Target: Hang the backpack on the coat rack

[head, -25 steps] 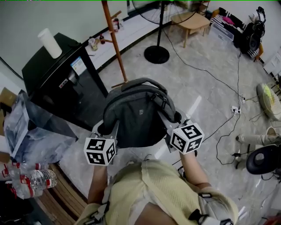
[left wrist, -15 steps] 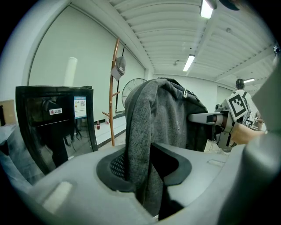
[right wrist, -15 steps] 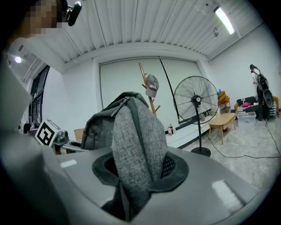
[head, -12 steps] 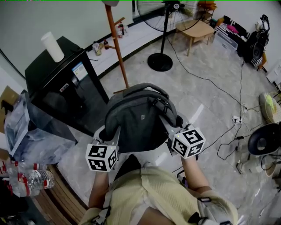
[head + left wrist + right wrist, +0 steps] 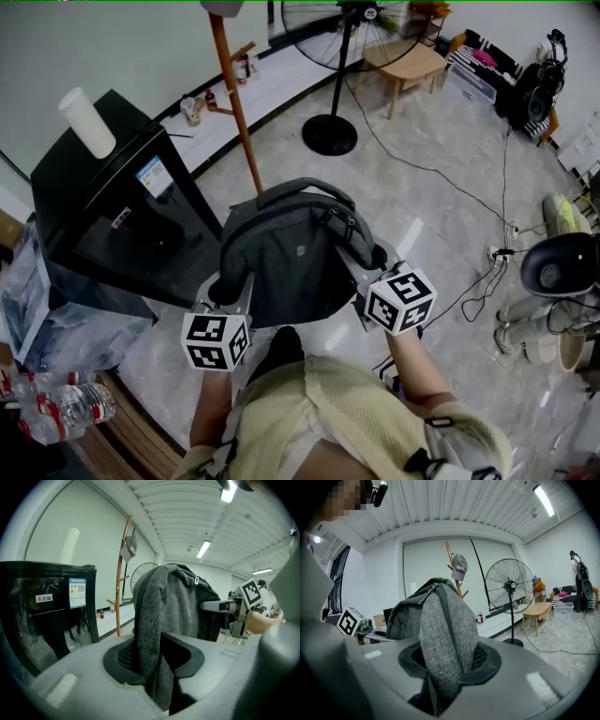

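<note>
**Held up just short of the coat rack point(image 5: 236, 103)**

Gripped the backpack point(image 5: 291, 253) by its two straps: left gripper point(image 5: 154, 663) clamped on one, right gripper point(image 5: 450, 663) clamped on the other. Held it clear of the floor point(image 5: 441, 187), near the coat rack's slim wooden pole. Showed grey woven fabric, a rounded top, a curved carry handle. Beside the coat rack: glossy pale tiles, a round-based fan point(image 5: 330, 131), a black cabinet point(image 5: 112, 206).
</note>
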`<control>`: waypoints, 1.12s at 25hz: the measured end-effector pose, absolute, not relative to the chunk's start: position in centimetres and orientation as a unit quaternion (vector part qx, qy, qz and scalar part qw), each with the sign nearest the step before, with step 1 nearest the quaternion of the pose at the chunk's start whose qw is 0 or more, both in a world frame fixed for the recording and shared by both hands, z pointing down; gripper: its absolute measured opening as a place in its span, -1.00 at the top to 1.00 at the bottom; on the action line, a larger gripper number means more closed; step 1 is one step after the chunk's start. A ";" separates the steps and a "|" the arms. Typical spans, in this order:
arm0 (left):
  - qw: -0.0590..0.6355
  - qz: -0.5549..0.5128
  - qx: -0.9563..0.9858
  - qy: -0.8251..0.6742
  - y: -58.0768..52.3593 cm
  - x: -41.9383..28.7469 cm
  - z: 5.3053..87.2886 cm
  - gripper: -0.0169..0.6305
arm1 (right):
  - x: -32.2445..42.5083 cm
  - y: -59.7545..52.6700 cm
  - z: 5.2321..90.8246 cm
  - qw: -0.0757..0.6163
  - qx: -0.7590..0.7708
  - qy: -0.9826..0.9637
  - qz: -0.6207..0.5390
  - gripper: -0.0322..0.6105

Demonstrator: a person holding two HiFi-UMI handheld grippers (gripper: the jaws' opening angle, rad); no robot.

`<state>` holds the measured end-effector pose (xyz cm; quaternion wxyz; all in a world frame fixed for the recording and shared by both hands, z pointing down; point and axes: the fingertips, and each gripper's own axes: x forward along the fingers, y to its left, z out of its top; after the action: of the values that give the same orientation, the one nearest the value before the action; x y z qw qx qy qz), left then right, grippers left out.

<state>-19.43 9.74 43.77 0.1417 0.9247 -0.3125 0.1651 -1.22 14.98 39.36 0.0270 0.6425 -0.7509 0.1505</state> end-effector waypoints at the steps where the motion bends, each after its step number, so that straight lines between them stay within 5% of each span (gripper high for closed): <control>1: 0.144 0.163 0.925 -0.312 8.9 -19.2 43.8 0.60 | -1.0 14.0 39.3 0.030 0.642 -0.751 0.151 0.49; 28: 0.165 0.134 0.935 -0.285 -8.4 -14.1 42.8 0.62 | 4.5 -7.2 37.7 0.068 0.625 -0.768 0.119 0.46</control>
<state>-14.15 -8.37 42.79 0.1648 0.9346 -0.2854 0.1336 4.49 -7.19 37.74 0.0680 0.6253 -0.7683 0.1187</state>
